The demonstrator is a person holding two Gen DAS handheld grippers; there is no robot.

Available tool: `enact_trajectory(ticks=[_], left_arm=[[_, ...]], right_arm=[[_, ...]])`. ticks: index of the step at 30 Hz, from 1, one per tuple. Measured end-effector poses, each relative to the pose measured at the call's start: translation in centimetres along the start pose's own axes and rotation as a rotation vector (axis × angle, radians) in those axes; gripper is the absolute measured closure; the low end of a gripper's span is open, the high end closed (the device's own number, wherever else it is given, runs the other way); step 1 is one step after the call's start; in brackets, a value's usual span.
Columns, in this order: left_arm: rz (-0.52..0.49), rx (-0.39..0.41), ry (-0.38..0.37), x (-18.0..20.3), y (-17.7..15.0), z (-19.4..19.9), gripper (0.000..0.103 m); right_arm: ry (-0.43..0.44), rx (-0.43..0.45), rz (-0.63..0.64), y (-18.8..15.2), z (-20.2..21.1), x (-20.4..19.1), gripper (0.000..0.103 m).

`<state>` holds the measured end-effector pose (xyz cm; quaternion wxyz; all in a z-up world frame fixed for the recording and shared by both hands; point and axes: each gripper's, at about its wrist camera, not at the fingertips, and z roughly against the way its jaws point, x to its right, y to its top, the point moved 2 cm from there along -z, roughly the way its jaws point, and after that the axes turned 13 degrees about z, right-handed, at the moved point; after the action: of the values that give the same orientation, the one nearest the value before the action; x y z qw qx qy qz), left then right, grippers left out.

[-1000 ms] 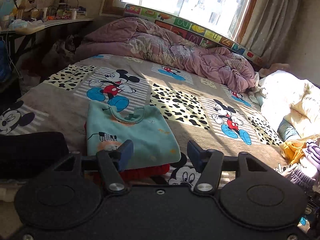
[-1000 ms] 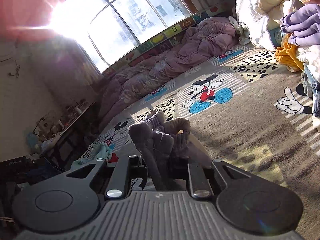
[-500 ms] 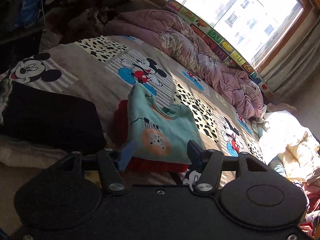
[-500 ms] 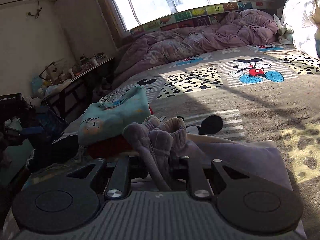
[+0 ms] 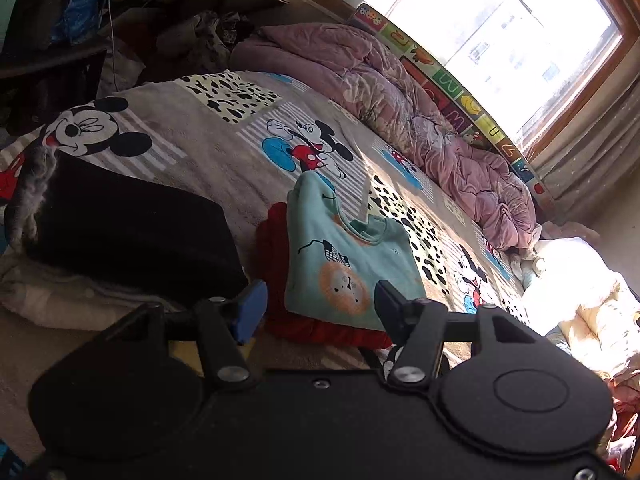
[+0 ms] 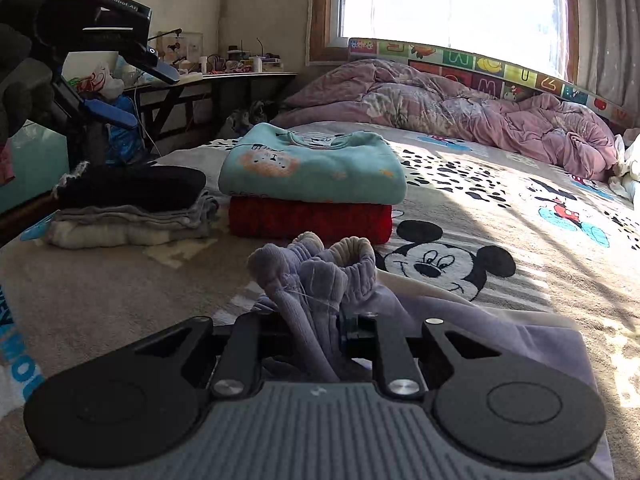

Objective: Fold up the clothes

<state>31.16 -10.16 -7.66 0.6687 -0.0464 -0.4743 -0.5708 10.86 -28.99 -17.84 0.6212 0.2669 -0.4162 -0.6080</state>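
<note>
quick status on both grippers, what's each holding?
Left gripper: open, holding nothing, above the folded teal top.
Right gripper: closed on bunched purple garment.

1. My right gripper point(image 6: 316, 334): matt black plastic arms, bright metal screw heads, ribbed grey plastic body.
2. Lavender garment point(image 6: 320, 280) pinched between its jaws: soft fleecy cloth, gathered elastic cuff.
3. My left gripper point(image 5: 320, 308): matt black plastic, blue pads.
4. Teal sweatshirt point(image 6: 312, 168): smooth knit cloth.
5. Red garment point(image 6: 310, 220) beneath: coarse, nubbly knit.
6. Bedspread point(image 6: 500, 240): short plush pile.
7. Window frame point(image 5: 592, 76): wood.
</note>
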Motion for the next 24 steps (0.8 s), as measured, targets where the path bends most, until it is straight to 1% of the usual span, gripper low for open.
enact_trajectory(ticks=[2, 3, 5, 6, 7, 11, 13, 15, 18, 22, 23, 24], left_arm=[[-0.013, -0.006, 0.008, 0.0, -0.1, -0.3, 0.044], [-0.021, -0.01, 0.012, 0.0, -0.2, -0.4, 0.044], [-0.035, -0.016, 0.019, 0.1, -0.3, -0.5, 0.044], [-0.046, -0.019, 0.024, 0.3, -0.4, -0.6, 0.044], [-0.058, -0.022, 0.027, 0.5, -0.5, -0.6, 0.044], [-0.139, -0.035, 0.026, 1.9, -1.1, -0.3, 0.044], [-0.197, -0.047, 0.02, 3.0, -1.7, -0.2, 0.044], [-0.277, -0.072, 0.012, 4.2, -2.8, -0.4, 0.044], [-0.479, -0.117, 0.001, 6.6, -5.8, -0.8, 0.044], [-0.784, -0.226, -0.095, 9.2, -11.6, -0.6, 0.044], [-0.85, -0.25, -0.114, 9.5, -12.9, -0.6, 0.044], [-0.896, -0.267, -0.125, 9.5, -14.1, -0.7, 0.044]], right_arm=[[0.022, -0.02, -0.014, -0.1, -0.4, -0.4, 0.082], [0.039, -0.025, -0.024, -0.2, -0.4, -0.7, 0.078], [0.075, -0.015, -0.038, -0.2, -0.1, -1.2, 0.065], [0.088, -0.002, -0.033, -0.1, 0.5, -1.6, 0.051], [0.102, 0.011, -0.028, 0.0, 1.0, -1.9, 0.048], [0.156, 0.064, -0.009, 0.5, 3.1, -3.4, 0.048], [0.187, 0.092, -0.037, 0.4, 4.9, -3.2, 0.049], [0.203, 0.116, -0.067, -0.3, 7.4, -2.0, 0.05], [0.184, 0.142, -0.08, -2.0, 10.4, 0.6, 0.05], [0.128, 0.153, -0.085, -4.0, 12.9, 4.8, 0.05], [0.11, 0.15, -0.078, -4.6, 13.2, 5.8, 0.05], [0.095, 0.144, -0.076, -5.1, 13.1, 7.0, 0.05]])
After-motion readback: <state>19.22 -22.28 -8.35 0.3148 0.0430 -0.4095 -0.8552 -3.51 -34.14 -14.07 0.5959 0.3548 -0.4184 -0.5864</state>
